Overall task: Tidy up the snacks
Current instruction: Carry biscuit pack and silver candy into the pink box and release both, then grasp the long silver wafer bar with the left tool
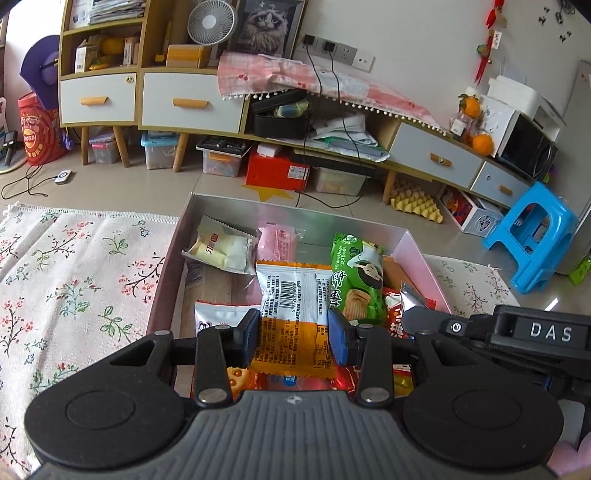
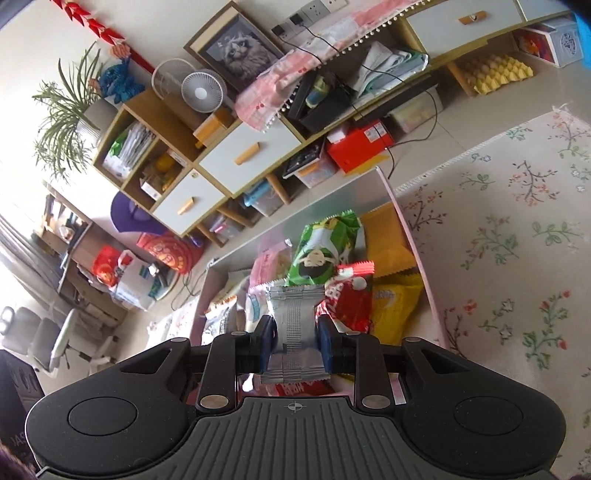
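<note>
Snacks heaped in an open pink box (image 1: 424,264) on a floral tablecloth (image 1: 74,280). Orange-and-white packet (image 1: 291,314), barcode side up, clenched between the blue pads of the left claw (image 1: 291,334), over the near half of the box. Silver packet (image 2: 293,328) pinched likewise in the right claw (image 2: 293,345), seam side up, held above the pile. Around the orange-and-white packet in the left wrist view: green biscuit packet (image 1: 356,280) just to its right, leaning toward the far wall; pale pink packet (image 1: 277,243) beyond it; cream-white packet (image 1: 221,249) at the far left corner; white packet with a purple figure (image 1: 218,314) at the near left, partly hidden by the left finger. Red wrappers (image 1: 395,317) at the right side, beside the tip of the other tool. In the right wrist view: red packet (image 2: 349,295) touching the silver one on its right, yellow bag (image 2: 397,310) further right against the box wall, green packet behind. Beyond the table: tiled floor (image 1: 155,184), low cabinet with white drawers (image 1: 192,103), small white fan (image 1: 211,22), framed cat picture (image 1: 264,24), blue plastic stool (image 1: 532,236).
</note>
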Demonstrator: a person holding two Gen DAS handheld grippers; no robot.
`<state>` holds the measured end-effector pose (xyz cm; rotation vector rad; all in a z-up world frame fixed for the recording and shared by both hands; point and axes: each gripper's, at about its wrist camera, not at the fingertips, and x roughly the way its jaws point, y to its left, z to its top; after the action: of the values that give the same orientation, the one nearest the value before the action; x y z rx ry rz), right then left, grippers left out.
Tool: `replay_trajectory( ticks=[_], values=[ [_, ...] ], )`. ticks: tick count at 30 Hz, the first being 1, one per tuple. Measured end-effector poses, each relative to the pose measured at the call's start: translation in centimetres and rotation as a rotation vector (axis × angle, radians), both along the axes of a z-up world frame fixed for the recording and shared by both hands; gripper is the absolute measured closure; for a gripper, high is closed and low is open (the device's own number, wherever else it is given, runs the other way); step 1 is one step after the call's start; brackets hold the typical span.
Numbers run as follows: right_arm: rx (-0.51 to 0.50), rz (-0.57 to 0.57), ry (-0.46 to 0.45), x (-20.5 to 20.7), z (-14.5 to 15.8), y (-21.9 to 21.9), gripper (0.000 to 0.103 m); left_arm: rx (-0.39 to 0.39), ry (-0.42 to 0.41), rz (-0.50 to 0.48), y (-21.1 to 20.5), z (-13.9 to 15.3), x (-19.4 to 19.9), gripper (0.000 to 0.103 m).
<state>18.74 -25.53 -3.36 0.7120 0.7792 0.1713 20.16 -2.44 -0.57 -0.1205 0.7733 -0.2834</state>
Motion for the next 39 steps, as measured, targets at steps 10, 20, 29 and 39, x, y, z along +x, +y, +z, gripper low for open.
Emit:
replay_trajectory(
  ticks=[10, 20, 29, 39],
  values=[
    [-0.001, -0.019, 0.001, -0.1, 0.0, -0.3, 0.066, 0.016, -0.015, 0.016, 0.1, 0.2, 0.0, 0.058],
    [-0.068, 0.013, -0.003, -1.3, 1.3, 0.2, 0.056, 0.067, -0.015, 0.015, 0.2, 1.0, -1.5, 0.045],
    [-0.16, 0.039, 0.008, -3.9, 3.5, 1.2, 0.046, 0.11, -0.006, 0.015, 1.0, 2.2, -4.5, 0.031],
    [-0.324, 0.104, 0.037, -6.7, 5.4, 3.0, 0.026, 0.131, 0.042, 0.02, 3.1, 2.7, -7.9, 0.01]
  ],
)
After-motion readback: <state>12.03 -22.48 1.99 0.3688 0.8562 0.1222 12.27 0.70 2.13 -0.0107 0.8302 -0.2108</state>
